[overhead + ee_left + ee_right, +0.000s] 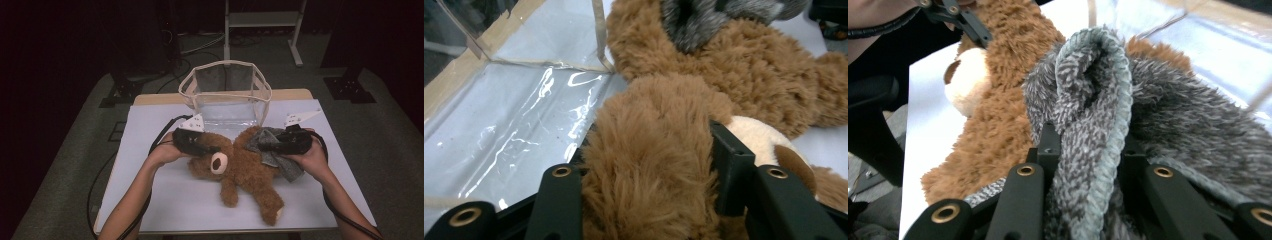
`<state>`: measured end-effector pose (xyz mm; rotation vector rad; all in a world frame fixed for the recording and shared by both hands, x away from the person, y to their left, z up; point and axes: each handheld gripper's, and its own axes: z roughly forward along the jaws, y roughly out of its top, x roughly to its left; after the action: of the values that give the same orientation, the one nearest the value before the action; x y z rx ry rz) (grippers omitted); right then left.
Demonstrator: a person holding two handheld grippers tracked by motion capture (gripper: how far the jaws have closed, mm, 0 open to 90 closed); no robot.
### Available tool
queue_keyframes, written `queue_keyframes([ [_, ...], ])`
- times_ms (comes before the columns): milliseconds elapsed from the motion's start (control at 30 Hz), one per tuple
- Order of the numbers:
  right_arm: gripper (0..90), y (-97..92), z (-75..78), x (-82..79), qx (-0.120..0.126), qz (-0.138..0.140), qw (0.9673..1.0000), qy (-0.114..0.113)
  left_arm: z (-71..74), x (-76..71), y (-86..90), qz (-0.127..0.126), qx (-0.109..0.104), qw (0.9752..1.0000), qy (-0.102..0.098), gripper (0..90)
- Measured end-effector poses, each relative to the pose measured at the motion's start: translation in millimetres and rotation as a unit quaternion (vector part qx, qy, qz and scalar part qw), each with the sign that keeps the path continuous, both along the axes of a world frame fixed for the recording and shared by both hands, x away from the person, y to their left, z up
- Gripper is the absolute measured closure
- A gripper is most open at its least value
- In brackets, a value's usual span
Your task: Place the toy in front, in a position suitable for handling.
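1. teddy bear (240, 170): brown plush, cream muzzle with a dark nose, lay on its back near the middle of the white table (165, 200), head toward the person's left, 2 legs pointing toward the near edge. its upper side lay just in front of the clear bag.
2. grey garment (272, 147): fuzzy grey knit with a pale ribbed hem, bunched over the bear's body on the person's right side, one corner trailing onto the table beside the bear.
3. left gripper (651, 165): black, 2 jaws closed on the bear's head, brown fur bulging between the pads; the muzzle sat just beside 1 jaw. in the high view it lay across the top of the head (197, 145), held in the person's left hand (162, 152).
4. right gripper (1088, 155): black, jaws clamped on a folded ridge of the grey garment, the hem standing up between them. in the high view it sat over the garment (280, 142), held in the right hand (312, 157).
5. clear bag (225, 90): transparent plastic with beige trim, standing open at the far side of the table, touching or just behind the bear; its clear wall lay close by the bear in the left gripper view.
6. cables (160, 137): black, trailing from each gripper back past the forearms.
7. surroundings: grey floor, a white frame (262, 22) beyond the table, dark background.
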<state>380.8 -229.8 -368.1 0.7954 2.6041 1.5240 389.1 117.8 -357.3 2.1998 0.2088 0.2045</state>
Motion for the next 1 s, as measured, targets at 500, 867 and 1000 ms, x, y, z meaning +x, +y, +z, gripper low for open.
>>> queue_keyframes([
  [500, 72.2, 19.7, -5.8, -63.9, -0.022, 0.067, 0.9968, -0.037, -24.6, -42.1, 14.2, -0.014, 0.001, 0.9993, 0.034, 28.8],
  [867, 72.3, -15.8, 19.4, -38.5, -0.004, 0.016, 0.9996, -0.025, -24.7, -56.6, 13.1, -0.038, 0.003, 0.9992, -0.009, 30.1],
  [1000, 72.1, 22.8, 17.8, -38.1, -0.030, 0.059, 0.9975, -0.026, -24.5, -59.8, 13.0, -0.042, 0.008, 0.9989, -0.018, 30.1],
])
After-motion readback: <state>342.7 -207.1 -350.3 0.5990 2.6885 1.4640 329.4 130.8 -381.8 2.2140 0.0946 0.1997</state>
